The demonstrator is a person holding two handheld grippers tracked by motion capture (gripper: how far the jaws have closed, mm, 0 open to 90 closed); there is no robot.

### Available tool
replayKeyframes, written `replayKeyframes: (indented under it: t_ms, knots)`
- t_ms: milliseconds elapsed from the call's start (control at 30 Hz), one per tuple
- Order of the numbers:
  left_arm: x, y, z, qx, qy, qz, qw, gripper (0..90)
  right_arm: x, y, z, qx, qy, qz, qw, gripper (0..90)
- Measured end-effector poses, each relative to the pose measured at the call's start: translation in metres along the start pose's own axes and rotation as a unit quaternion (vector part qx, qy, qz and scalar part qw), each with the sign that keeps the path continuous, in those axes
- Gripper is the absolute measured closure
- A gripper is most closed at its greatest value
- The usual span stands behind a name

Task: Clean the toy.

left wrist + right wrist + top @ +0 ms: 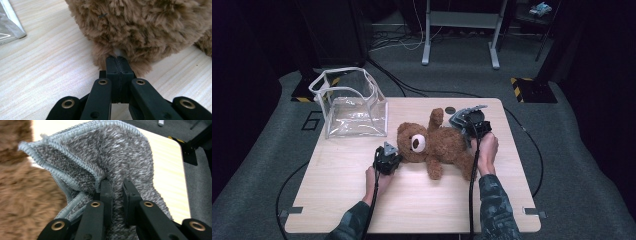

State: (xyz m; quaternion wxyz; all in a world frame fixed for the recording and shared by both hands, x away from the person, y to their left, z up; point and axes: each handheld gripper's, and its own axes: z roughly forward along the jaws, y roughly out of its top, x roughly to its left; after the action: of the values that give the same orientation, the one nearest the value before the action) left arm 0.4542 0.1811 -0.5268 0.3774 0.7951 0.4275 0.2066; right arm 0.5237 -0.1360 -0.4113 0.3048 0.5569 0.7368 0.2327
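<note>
A brown teddy bear [437, 145] is lying on its back at the centre of the light wooden desk [337, 175] in the high view, one arm sticking up toward the top of the frame. The left tongs [393, 159], coming in from the lower left, are pinching the fur at the side of the bear's head; in the left gripper view [117, 59] their jaws are standing pressed together on a tuft of brown plush. The right tongs [469, 122], just right of centre, are gripping a grey knitted cloth [464, 116] with a pale blue hem, and in the right gripper view [115, 185] the fabric [115, 152] is bunching up between narrow jaws beside the bear's body. A clear plastic bag [354, 102] is standing open at the desk's upper left corner.
</note>
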Motion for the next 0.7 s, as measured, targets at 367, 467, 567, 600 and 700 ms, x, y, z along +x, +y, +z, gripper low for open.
replayKeyframes:
  t_ms: [367,467,567,600,700]
  knots:
    - [0.000,0.000,0.000,0.003,0.000,0.001,1.0000,89.7,0.018,0.012,-0.005,-0.034,0.078,0.000,0.9964,80.8]
    - [0.000,0.000,0.000,0.002,0.000,0.001,1.0000,89.7,0.011,0.007,0.006,-0.017,0.066,0.014,0.9976,80.8]
    - [0.000,0.000,0.000,0.001,0.000,0.001,1.0000,89.7,-0.004,0.002,0.011,0.003,0.034,0.026,0.9991,80.9]
    - [0.000,0.000,0.000,0.001,0.000,0.001,1.0000,89.7,-0.008,0.001,0.012,0.010,0.026,0.030,0.9992,80.8]
    - [0.000,0.000,0.000,0.000,0.000,0.001,1.0000,89.7,-0.027,-0.007,0.013,0.029,0.000,0.048,0.9984,80.8]
